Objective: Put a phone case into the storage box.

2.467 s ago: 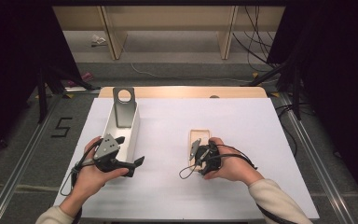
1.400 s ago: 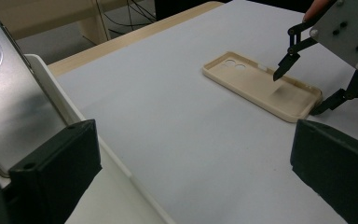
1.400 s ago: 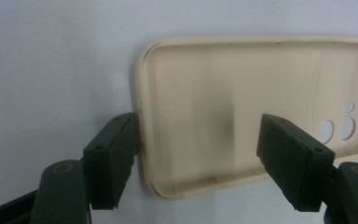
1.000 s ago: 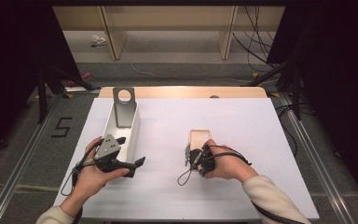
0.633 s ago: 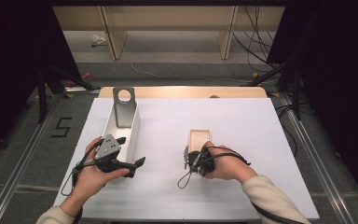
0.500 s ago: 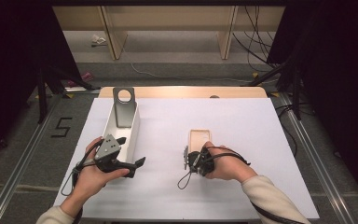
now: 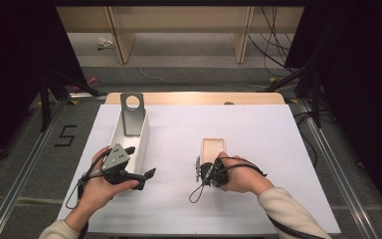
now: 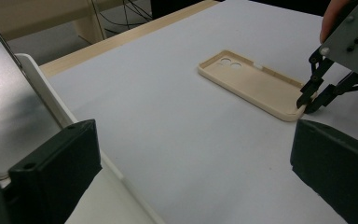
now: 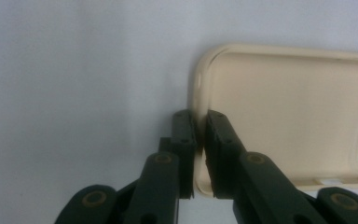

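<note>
A beige phone case (image 7: pixel 213 148) lies open side up on the white table, also seen in the left gripper view (image 8: pixel 254 81) and the right gripper view (image 9: pixel 298 112). My right gripper (image 7: pixel 204 166) is shut on the rim of the case's near short end (image 9: pixel 199 140), one jaw inside the rim and one outside. From the left gripper view, the right gripper (image 8: pixel 308 101) pinches that same corner. My left gripper (image 7: pixel 140 162) stands open beside a white tray (image 7: pixel 140 144), with nothing between its jaws (image 8: pixel 193 186). A silver phone (image 7: pixel 132 112) leans in the tray's far end (image 8: pixel 4 116).
The white tray (image 8: pixel 46 93) runs along the table's left side. A wooden strip (image 7: pixel 194 98) edges the table's far side. Open white surface (image 7: pixel 258 129) stretches between the tray and the case and to the right of the case.
My right gripper has shifted a little left and nearer along the case's near end. The case, the left gripper and the phone have stayed put.
</note>
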Demonstrator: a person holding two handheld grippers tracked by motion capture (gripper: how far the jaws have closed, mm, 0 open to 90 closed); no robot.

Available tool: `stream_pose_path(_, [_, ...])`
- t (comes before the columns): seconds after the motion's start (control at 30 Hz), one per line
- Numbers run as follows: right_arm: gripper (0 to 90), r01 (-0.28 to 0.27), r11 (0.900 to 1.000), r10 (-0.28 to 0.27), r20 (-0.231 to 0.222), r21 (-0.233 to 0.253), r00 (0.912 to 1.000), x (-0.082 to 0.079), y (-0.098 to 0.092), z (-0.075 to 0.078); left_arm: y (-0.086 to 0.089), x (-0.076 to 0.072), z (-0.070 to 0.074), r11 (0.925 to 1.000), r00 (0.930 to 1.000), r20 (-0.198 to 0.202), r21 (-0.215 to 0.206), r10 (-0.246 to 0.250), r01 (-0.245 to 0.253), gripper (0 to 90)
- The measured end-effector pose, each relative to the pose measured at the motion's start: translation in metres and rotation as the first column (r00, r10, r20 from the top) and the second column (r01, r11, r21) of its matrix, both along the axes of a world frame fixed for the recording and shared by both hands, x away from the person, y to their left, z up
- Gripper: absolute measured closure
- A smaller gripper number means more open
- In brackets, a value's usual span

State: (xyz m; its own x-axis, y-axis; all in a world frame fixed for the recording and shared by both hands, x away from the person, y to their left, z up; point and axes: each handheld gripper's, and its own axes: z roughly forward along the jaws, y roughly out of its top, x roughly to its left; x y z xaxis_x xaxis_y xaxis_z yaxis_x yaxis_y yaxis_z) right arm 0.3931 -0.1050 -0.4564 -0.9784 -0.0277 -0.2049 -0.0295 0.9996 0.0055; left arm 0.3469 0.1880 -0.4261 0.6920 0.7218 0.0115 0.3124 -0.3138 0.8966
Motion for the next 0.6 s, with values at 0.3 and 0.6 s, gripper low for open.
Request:
stream_pose_path(0.3, [84.5,0.002,1.000,-0.002,0.001,0.015,1.0000,0.0000,-0.0008,-0.0005,-0.0004,-0.0001,-0.0002,1.0000,1.0000,-0.001,0.000,0.000,0.000,1.3])
stream_pose_path(0.6, [86.1,0.016,1.000,-0.016,0.001,0.016,0.9999,-0.0007,-0.0025,0.0005,0.0000,-0.0001,0.0000,1.0000,1.0000,-0.004,-0.007,-0.002,0.002,2.6])
